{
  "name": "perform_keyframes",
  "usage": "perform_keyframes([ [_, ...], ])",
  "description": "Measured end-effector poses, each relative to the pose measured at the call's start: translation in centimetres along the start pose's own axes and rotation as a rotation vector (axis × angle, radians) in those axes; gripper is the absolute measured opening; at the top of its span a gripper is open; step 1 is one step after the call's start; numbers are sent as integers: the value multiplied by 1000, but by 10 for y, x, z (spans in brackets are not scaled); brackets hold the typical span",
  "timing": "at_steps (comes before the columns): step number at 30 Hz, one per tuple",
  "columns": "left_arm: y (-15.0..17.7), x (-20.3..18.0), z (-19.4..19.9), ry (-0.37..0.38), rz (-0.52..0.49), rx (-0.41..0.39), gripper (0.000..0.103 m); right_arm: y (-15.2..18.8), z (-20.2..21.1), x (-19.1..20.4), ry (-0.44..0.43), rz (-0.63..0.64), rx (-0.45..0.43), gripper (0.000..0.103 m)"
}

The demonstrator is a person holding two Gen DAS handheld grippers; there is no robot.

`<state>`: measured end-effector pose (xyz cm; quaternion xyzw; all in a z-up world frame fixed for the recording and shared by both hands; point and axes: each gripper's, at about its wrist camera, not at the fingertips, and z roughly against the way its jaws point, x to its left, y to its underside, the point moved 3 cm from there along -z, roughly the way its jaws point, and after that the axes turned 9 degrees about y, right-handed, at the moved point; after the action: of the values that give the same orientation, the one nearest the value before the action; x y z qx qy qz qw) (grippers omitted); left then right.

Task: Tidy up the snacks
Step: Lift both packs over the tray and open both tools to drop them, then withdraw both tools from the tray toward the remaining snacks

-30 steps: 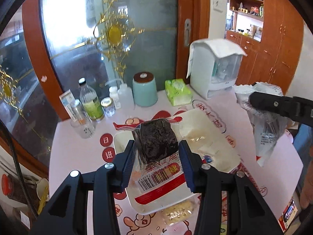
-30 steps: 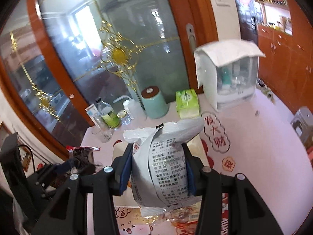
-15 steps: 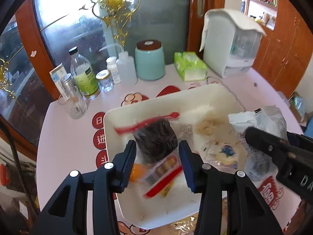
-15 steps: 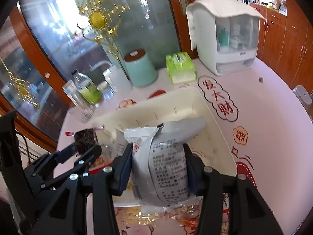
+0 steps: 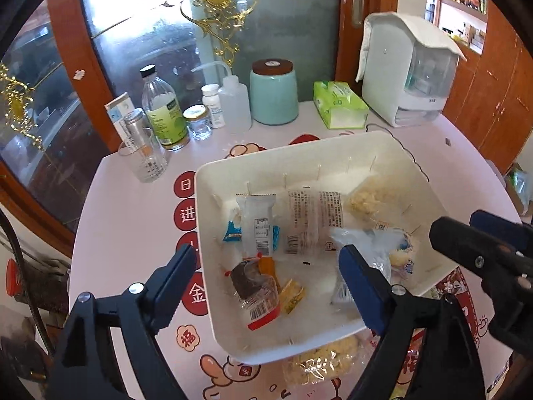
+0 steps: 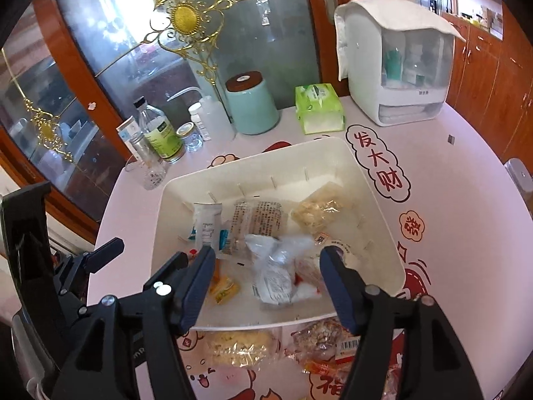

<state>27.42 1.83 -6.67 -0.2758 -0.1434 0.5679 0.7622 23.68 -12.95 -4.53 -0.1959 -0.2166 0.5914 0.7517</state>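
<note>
both jaws have just been opening and stand apart, empty. the dark cake packet (image 5: 255, 283) and grey bag (image 6: 276, 266) lie between them in the white bin (image 5: 409, 163); light, crinkly, slippery, best pinched mid-body.

Along the far edge of the pink table (image 5: 133, 220) we see a teal canister (image 5: 273, 95) with a brown lid, a green tissue pack (image 5: 338, 104) just beside it and a white storage box (image 5: 404, 73) draped with cloth. Left of the canister we find a squeeze bottle (image 5: 236, 103), a green-labelled bottle (image 5: 162, 108), small jars and a drinking glass (image 5: 144, 158), all before a glass door (image 5: 200, 33) with gold ornament.
</note>
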Motion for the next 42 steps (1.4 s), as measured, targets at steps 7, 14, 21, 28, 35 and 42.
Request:
perform_keyframes([
  [7,3,-4,32,18,28,-37,87,7,28,-1,-8,1,-38,66],
  [14,7,-14,66,41,35,-78,87,15,63,-9,-9,-25,-82,66],
  [21,15,-25,94,57,18,-123,88,27,93,-19,-1,-38,-120,66],
  [28,26,-40,109,89,-4,-138,88,44,115,-33,33,-45,-150,66],
  [35,43,-55,114,109,-49,-133,89,62,125,-49,66,-52,-159,66],
  [42,64,-68,109,119,-102,-116,89,74,126,-66,96,-48,-153,66],
])
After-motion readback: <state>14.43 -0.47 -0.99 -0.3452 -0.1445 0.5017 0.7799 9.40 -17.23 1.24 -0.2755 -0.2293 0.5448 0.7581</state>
